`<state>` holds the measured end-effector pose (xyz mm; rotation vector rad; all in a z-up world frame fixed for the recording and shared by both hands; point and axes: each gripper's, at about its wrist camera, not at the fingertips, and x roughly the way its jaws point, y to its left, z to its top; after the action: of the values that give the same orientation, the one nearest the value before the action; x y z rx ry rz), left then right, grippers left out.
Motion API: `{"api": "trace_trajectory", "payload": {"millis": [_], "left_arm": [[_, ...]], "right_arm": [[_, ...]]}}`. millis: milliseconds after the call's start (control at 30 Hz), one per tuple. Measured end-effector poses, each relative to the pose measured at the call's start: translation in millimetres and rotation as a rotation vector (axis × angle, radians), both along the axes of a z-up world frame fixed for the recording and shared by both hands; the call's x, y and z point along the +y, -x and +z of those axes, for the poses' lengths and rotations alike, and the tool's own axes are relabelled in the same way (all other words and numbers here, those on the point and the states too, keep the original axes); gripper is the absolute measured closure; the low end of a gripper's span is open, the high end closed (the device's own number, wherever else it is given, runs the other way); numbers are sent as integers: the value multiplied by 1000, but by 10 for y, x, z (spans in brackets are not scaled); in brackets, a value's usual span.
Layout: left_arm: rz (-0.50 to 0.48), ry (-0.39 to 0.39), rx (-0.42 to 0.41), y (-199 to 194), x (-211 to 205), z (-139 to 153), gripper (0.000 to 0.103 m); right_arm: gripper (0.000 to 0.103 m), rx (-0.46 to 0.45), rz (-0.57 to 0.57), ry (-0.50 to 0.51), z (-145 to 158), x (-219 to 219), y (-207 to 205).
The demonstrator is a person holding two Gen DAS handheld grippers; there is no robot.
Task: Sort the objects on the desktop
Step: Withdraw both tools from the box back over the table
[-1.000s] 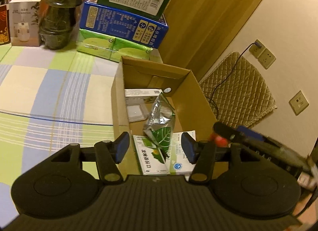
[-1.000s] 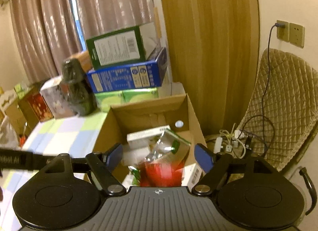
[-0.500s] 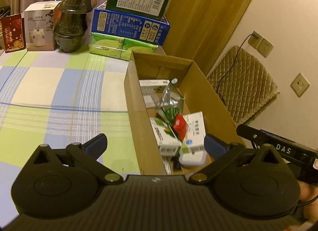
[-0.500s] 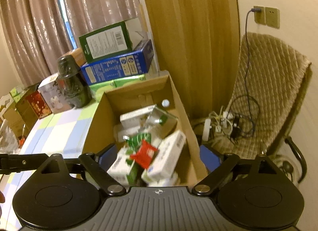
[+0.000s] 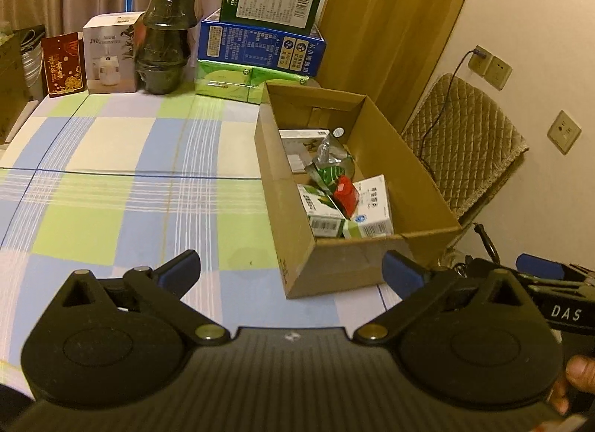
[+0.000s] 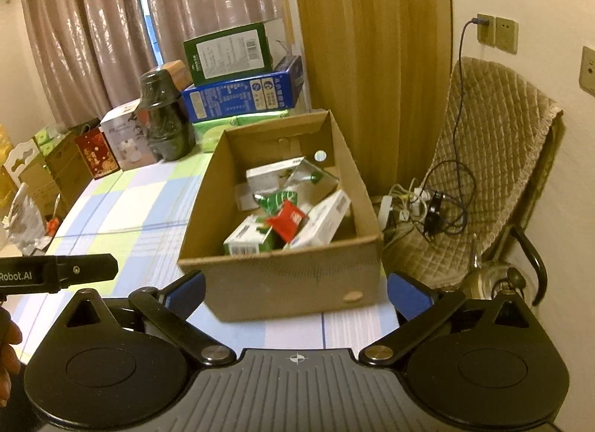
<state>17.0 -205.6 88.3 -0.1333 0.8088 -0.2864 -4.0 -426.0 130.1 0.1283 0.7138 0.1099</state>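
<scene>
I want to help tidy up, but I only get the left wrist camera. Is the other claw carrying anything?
Observer: No. The right claw is opening its jaws with nothing between them. The cardboard box sits just ahead of it.
Operator: What's hiding on the far side of the box?
Observer: A power strip with tangled cables lies low beside the padded chair.
Operator: And past the table's left edge?
Observer: Some brown cartons stand there, one against another.
</scene>
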Motion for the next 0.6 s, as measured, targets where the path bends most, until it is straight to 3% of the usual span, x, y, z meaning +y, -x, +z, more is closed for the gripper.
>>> {"api": "trace_trajectory", "payload": {"millis": [600], "left_arm": [[9,-43,23,557,56,119,1]], "right_arm": [[2,24,16,-2,173,134,474]]}}
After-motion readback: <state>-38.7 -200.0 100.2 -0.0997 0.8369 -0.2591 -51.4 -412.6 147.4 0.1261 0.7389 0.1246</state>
